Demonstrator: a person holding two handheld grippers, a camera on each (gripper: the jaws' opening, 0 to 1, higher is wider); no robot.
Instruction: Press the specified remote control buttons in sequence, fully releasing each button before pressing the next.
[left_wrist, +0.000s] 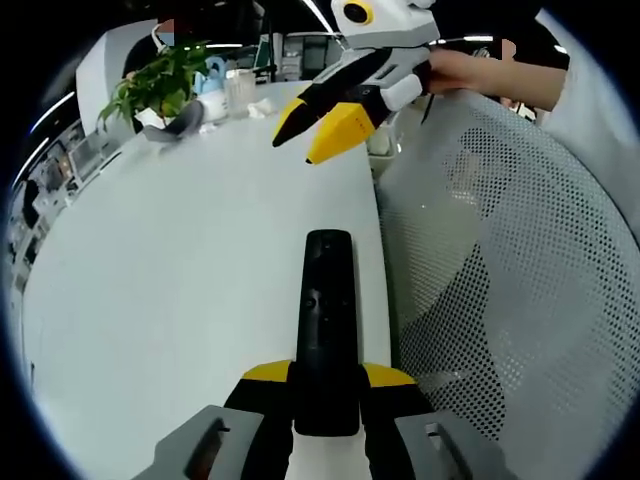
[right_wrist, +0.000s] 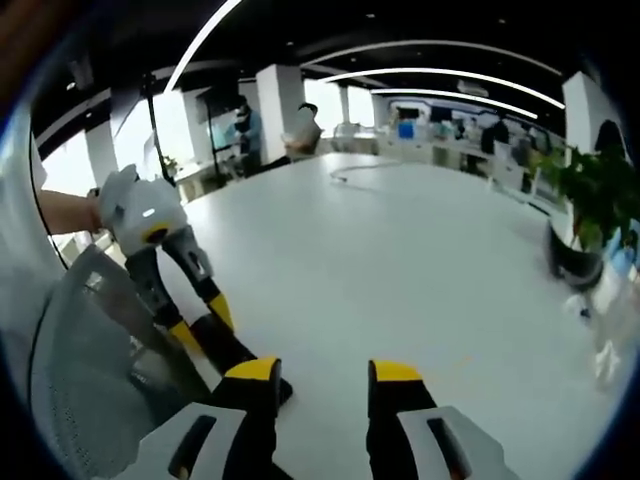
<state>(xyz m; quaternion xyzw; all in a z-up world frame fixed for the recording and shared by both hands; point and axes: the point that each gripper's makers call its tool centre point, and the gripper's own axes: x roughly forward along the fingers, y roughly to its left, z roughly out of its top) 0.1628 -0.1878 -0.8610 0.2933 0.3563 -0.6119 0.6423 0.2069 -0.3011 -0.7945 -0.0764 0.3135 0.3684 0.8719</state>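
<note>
Remote control (left_wrist: 327, 330), a long black one, sits clamped at its near end between the yellow-tipped fingers of the left gripper (left_wrist: 327, 385) in the left gripper view, its body reaching forward over the white surface (left_wrist: 180, 290) close to that surface's edge. A few small buttons show along its middle, too small to read.

Beyond it in the same view, the right gripper (left_wrist: 318, 128) hangs in the air above the surface, held by a hand (left_wrist: 470, 72) at the upper right; its black-and-yellow fingers are drawn close together and grip nothing. In the right gripper view the right gripper's (right_wrist: 325, 375) own fingers rise from the bottom with a narrow gap between them and only bare surface (right_wrist: 400, 260) behind. The left gripper (right_wrist: 205, 330) comes in from the left there, pointing down at the surface; the remote itself is hard to make out in that view.

A white mesh chair back (left_wrist: 510, 270) stands just beside the surface edge. Farther off on the surface are a potted plant (left_wrist: 165, 85) and some small containers (left_wrist: 235, 92) near it.
</note>
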